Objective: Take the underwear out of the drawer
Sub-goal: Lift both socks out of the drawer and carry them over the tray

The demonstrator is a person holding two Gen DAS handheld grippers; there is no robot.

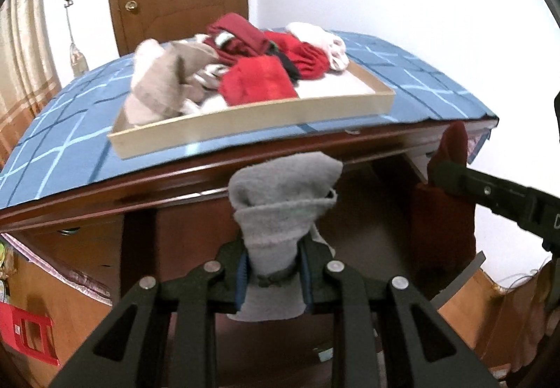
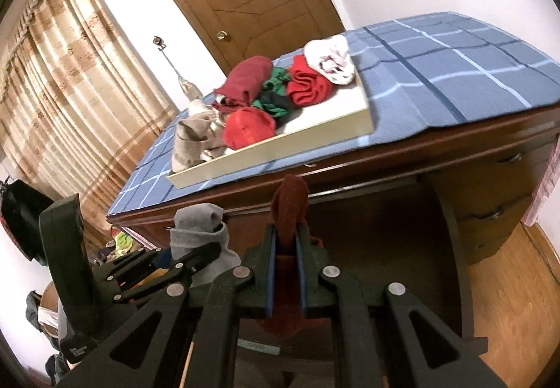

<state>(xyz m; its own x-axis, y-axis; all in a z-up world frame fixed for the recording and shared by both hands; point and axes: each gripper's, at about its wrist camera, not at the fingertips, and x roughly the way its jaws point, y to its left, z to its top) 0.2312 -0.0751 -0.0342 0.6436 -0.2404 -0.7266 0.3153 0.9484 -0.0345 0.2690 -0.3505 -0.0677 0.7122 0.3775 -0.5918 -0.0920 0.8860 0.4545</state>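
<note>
While below the desk edge | left claw (image 1: pixel 276 269) clamps grey garment (image 1: pixel 280 206) | right claw (image 2: pixel 287 248) clamps maroon garment (image 2: pixel 288 206)

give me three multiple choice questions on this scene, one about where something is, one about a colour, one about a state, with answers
1. Where does the shallow tray of clothes sit?
A. on the blue checked cloth on the desk top
B. on the floor under the desk
C. on a red stool

2. What colour is the cloth item in the left gripper?
A. green
B. grey
C. white

3. What is the state of the right gripper?
A. wide open and empty
B. shut on nothing
C. shut on a dark red item

Answers:
1 A: the tray's rim rests on the blue checked cloth that covers the desk.
2 B: a grey item stands up between the left gripper's pads.
3 C: the dark red item is pinched between the right gripper's pads, with its ends sticking out above and below.
</note>
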